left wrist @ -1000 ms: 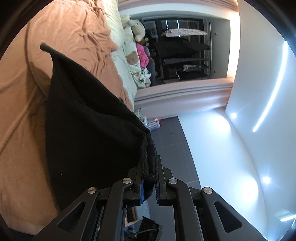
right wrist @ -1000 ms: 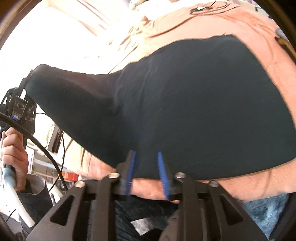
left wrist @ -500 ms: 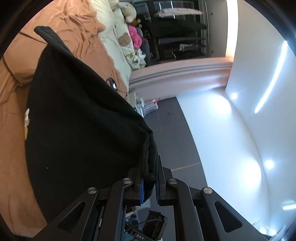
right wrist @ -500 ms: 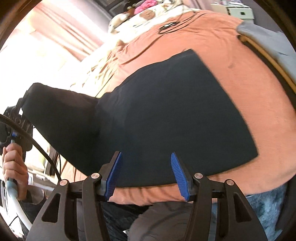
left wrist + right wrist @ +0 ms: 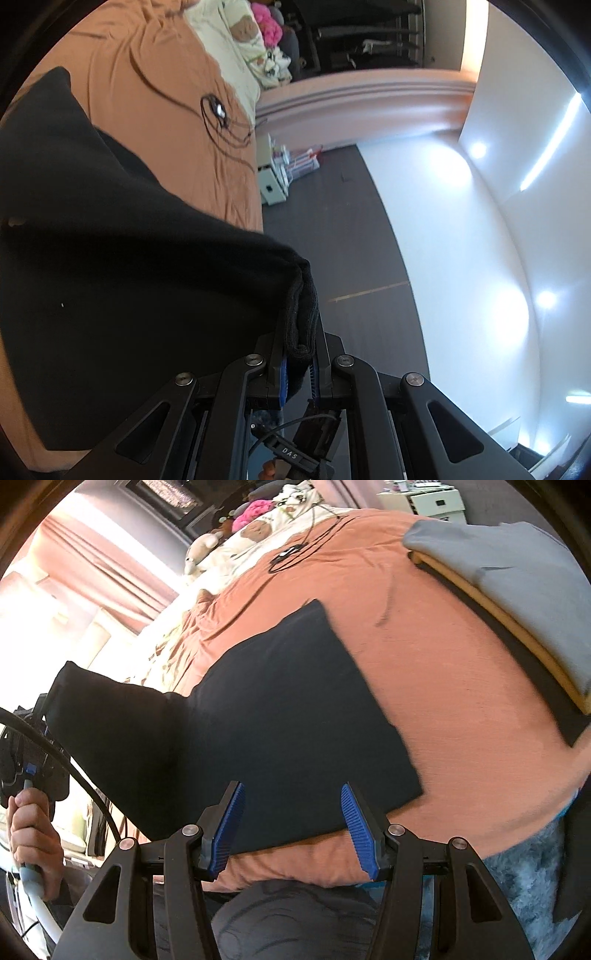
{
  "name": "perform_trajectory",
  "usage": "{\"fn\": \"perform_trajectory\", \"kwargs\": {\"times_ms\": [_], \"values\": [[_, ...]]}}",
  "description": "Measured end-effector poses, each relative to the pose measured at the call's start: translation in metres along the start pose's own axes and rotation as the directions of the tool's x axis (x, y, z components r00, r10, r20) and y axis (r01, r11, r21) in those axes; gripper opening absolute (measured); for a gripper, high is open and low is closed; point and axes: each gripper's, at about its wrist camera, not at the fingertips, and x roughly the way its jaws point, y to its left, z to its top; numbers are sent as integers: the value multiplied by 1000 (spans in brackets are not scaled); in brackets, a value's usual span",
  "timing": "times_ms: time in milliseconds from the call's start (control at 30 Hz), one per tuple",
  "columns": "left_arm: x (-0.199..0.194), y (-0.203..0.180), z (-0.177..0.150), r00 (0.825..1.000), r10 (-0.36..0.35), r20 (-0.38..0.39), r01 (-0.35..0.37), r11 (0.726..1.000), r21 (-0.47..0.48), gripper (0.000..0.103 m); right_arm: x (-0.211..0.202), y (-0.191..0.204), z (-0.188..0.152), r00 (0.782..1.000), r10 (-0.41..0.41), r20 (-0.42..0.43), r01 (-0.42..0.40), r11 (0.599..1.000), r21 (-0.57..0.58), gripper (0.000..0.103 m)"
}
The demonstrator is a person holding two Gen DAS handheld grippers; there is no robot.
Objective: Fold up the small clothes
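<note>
Left tongs [image 5: 298, 363] pinching black garment [image 5: 295, 716]; right tongs [image 5: 293, 827] agape.

Left wrist view: rolled sideways, very close behind the left gripper [image 5: 298, 363], facing along the bed [image 5: 159, 92] edge toward the pillows and dark shelving, with floor and white wall on its right. Right wrist view: close above the bed's near edge behind the right gripper [image 5: 291, 827], looking across it. Shared: black garment [image 5: 110, 280] [image 5: 295, 716], orange sheet, cable coil [image 5: 218, 110] [image 5: 288, 554].
</note>
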Motion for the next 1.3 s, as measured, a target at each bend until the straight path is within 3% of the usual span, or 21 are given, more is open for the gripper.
{"fn": "perform_trajectory", "kwargs": {"times_ms": [200,500,567,667,733,800,967,1300], "values": [[49,7,-31,991,48,-122,-48,999,2,9,-20,-17,-6,1000,-10,11,10,1000,27,52],[113,24,-73,954,119,-276,-118,993,22,9,-49,-40,-16,1000,-29,7,29,998,53,52],[128,28,-75,941,152,-302,-150,988,30,14,-53,-44,-19,999,-34,-2,34,998,56,52],[138,37,-79,926,133,-352,-148,989,-15,40,-53,-46,-23,999,-35,-30,36,998,49,52],[131,39,-82,925,150,-350,-163,987,-7,70,-52,-45,-24,998,-31,-46,33,999,42,52],[119,39,-80,930,171,-327,-178,984,7,77,-49,-42,-22,998,-21,-61,22,999,27,52],[82,49,-66,932,239,-273,-244,970,19,77,-39,-28,-14,997,-19,-79,15,999,-50,52],[3,81,-54,908,385,-166,-390,921,3,77,-12,-17,8,992,-73,-107,51,978,-200,52]]}}
